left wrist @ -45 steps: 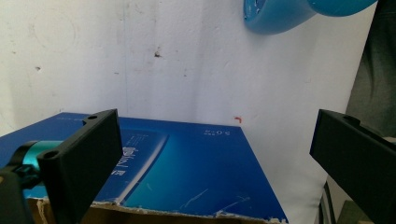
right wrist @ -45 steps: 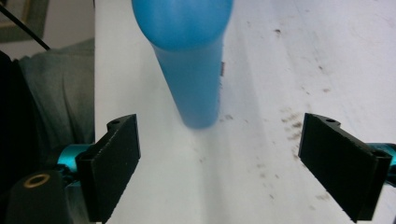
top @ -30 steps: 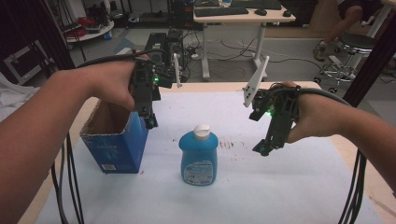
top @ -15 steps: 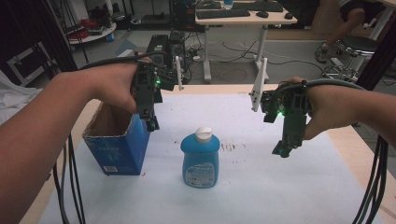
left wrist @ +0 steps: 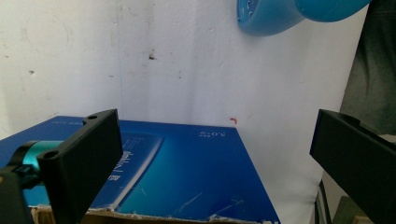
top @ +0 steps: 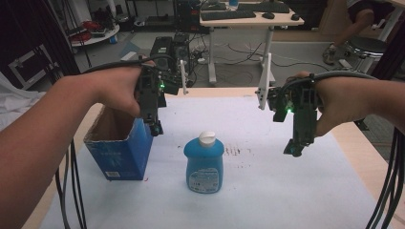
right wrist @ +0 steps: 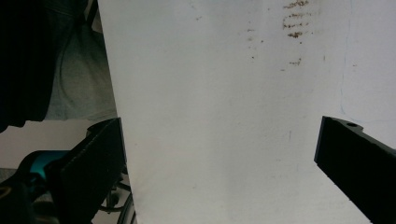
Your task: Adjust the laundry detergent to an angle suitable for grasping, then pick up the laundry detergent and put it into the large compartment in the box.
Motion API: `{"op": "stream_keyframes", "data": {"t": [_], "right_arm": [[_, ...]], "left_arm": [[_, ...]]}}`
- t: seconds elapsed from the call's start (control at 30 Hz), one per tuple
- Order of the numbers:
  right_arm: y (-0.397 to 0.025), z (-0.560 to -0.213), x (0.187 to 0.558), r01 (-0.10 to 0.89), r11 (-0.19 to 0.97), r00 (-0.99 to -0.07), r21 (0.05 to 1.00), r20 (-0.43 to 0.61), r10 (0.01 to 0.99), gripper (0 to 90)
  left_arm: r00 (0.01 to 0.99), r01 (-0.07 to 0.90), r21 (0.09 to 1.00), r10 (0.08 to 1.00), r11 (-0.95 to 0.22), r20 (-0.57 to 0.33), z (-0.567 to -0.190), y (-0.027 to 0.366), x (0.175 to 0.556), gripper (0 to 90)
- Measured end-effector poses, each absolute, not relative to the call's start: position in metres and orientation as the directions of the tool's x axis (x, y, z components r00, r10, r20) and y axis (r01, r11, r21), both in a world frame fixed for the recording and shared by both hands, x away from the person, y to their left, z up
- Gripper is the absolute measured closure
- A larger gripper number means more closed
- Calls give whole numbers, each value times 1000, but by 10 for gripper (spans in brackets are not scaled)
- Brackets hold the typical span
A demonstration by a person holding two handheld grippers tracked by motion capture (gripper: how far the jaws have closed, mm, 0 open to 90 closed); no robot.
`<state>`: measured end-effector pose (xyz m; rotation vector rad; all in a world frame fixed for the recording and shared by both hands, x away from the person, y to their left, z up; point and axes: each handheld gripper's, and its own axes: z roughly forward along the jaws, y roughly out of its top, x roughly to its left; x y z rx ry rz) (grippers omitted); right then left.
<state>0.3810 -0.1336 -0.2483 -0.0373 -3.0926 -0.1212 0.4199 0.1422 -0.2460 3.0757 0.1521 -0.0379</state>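
A blue bottle (top: 204,163) with a white cap stands upright in the middle of the white table cover (top: 267,191). To its left sits an open blue cardboard box (top: 119,148). My left gripper (top: 155,128) hangs open over the box's right edge, pointing down. In the left gripper view the box's blue side (left wrist: 187,172) lies between the wide-apart jaws, with the bottle (left wrist: 280,14) at the top. My right gripper (top: 293,149) hovers open above the cover, to the right of the bottle. Between its jaws in the right gripper view lies bare white cover (right wrist: 219,116).
Brown stains (top: 236,150) mark the cover right of the bottle. The wooden table edge (top: 356,148) shows at the right. Behind the table stand a desk (top: 248,21), floor equipment (top: 167,47) and cables. Black cables (top: 71,191) hang at both sides.
My right gripper has moved to the right, away from the bottle, and stays open. The left gripper has stayed over the box.
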Motion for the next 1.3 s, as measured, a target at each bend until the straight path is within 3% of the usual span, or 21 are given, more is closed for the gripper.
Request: {"op": "stream_keyframes", "data": {"t": [1.1,1.3], "right_arm": [[-137,-244,380,33,993,-999,113,27,30,12],[-140,-246,380,39,993,-999,110,28,36,11]], "left_arm": [[997,82,54,81,-995,-18,-241,142,414,24],[997,74,87,72,-994,-25,-234,141,410,23]]}}
